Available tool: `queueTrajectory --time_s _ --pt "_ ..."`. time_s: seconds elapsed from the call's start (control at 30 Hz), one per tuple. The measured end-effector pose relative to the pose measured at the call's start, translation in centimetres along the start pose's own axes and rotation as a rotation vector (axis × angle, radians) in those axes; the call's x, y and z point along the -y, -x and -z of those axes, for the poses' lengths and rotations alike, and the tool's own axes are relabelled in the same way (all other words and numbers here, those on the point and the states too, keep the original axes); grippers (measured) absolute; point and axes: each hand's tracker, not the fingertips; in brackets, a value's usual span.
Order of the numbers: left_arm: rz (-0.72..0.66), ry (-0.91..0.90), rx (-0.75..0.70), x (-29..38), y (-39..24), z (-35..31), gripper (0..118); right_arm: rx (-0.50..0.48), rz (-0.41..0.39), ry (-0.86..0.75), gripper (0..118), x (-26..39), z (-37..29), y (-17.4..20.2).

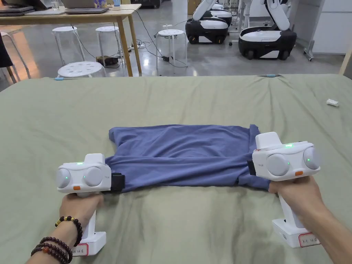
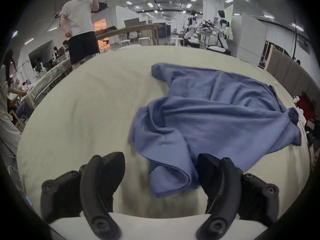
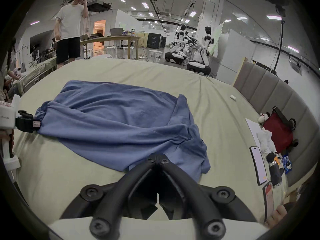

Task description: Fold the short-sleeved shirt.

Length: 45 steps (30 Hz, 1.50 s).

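Bright even ceiling-strip lighting, soft shadows, fisheye gripper views, dark vignetted corners

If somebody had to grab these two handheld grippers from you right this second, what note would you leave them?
Left gripper: open, jaws either side of the blue shirt's near left corner, not clamped.
Right gripper: shut at the shirt's near right edge; whether cloth is caught between the jaws is hard to tell.
Shirt: lying crosswise on the green bed sheet, wrinkled and bunched, roughly folded lengthwise.
Done: at most a first rough fold.
Left: close the left gripper, smooth the cloth, finish the folds.
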Motion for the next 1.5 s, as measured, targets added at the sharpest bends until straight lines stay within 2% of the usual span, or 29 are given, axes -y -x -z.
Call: queueTrajectory --time_s 0.07,0.13,0.2,0.27,0.57,0.6,0.63,0.7,0.73,0.77,0.83,1.0,1.13,1.17,1.2,1.3,1.37,1.5 --pt "0.002 0.002 -0.007 0.3 -0.4 0.5 82 -0.001 0.001 0.004 0 0.0 0.3 -0.1" --pt "-0.011 -0.017 0.012 0.2 -0.5 0.3 59 0.000 0.002 0.010 0 0.2 0.4 -0.2" --pt "-0.001 -0.035 0.023 0.1 -1.1 -0.3 30 0.006 0.001 0.013 0 0.3 0.7 -0.2" --pt "0.054 -0.054 -0.013 0.0 -1.5 -0.5 14 0.008 0.005 0.019 0 0.4 0.8 -0.4" --pt "0.009 -0.075 0.018 -0.5 -0.8 -1.9 11 -0.003 0.065 0.027 1 1.2 -0.2 -3.2" --pt "0.011 -0.077 0.019 -0.6 -0.9 -2.0 11 -0.016 0.087 0.027 9 1.4 0.0 -3.8" --pt "0.012 -0.078 0.020 -0.6 -0.9 -2.0 11 -0.015 0.095 0.039 29 1.6 0.4 -4.3" --pt "0.013 -0.079 0.018 -0.6 -1.0 -2.2 11 -0.002 0.096 0.084 95 2.0 1.2 -5.0" --pt "0.013 -0.080 0.018 -0.6 -1.1 -2.2 11 0.005 0.096 0.082 107 2.2 1.5 -5.1" --pt "0.013 -0.081 0.017 -0.6 -1.1 -2.2 11 0.014 0.096 0.084 105 2.4 1.2 -5.1" --pt "0.017 -0.080 0.014 -0.5 -1.3 -2.1 11 0.020 0.101 0.118 91 2.6 1.9 -5.2" --pt "0.013 -0.074 0.020 -0.2 -1.7 -1.9 11 0.005 0.134 0.196 87 3.5 5.4 -5.1" --pt "0.037 -0.064 0.006 -0.1 -2.2 -1.4 11 -0.044 0.169 0.212 67 3.4 7.0 -4.4" --pt "0.039 -0.062 0.004 0.0 -2.3 -1.3 11 -0.021 0.155 0.214 61 3.1 6.4 -3.9" --pt "0.040 -0.060 0.002 0.1 -2.4 -1.2 11 -0.027 0.133 0.213 45 2.8 6.2 -3.6" --pt "0.045 -0.059 0.000 0.1 -2.2 -0.8 11 -0.001 0.083 0.200 11 2.3 6.0 -3.2" --pt "0.057 -0.066 0.013 0.2 -2.0 -1.1 11 0.020 0.051 0.192 10 2.3 5.7 -3.4" --pt "0.152 -0.088 0.058 1.1 -1.3 -2.8 10 -0.014 0.014 0.192 9 2.2 5.1 -4.6"
